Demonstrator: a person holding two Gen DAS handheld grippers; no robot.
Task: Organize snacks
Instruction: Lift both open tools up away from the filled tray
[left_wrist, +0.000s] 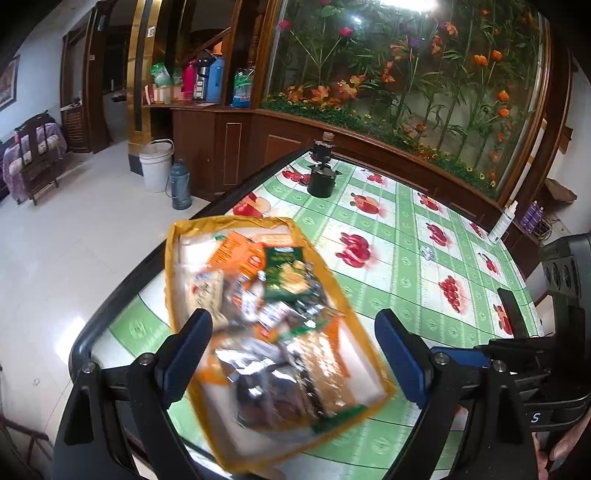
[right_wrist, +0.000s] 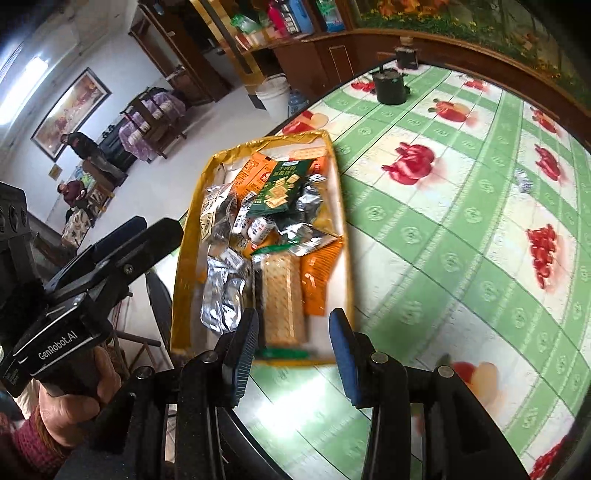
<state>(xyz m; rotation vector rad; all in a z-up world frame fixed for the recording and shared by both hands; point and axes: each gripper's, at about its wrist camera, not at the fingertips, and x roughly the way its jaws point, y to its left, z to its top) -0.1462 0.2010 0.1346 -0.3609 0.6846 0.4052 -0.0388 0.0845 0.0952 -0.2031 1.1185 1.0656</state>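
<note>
A yellow-rimmed tray (left_wrist: 170, 258) (right_wrist: 185, 258) lies at the table's near-left corner, piled with snacks. Among them are a green cracker packet (left_wrist: 286, 273) (right_wrist: 280, 188), an orange packet (left_wrist: 236, 251) (right_wrist: 251, 173), a long cracker pack (right_wrist: 282, 295) and several silver wrappers (right_wrist: 221, 295). My left gripper (left_wrist: 295, 339) hovers over the tray's near half, jaws wide open, nothing between the pads. My right gripper (right_wrist: 295, 343) stands open over the tray's near rim, its pads touching nothing. The left gripper's body (right_wrist: 140, 236) shows at the left of the right wrist view, held by a hand.
The table (left_wrist: 406, 295) has a green checked cloth with fruit prints. A black pot (left_wrist: 322, 181) (right_wrist: 389, 86) stands at its far end, a small wrapped sweet (left_wrist: 428, 253) (right_wrist: 524, 182) lies mid-table, and a white bottle (left_wrist: 500, 225) stands at the right edge. A white bucket (left_wrist: 157, 166) sits on the floor.
</note>
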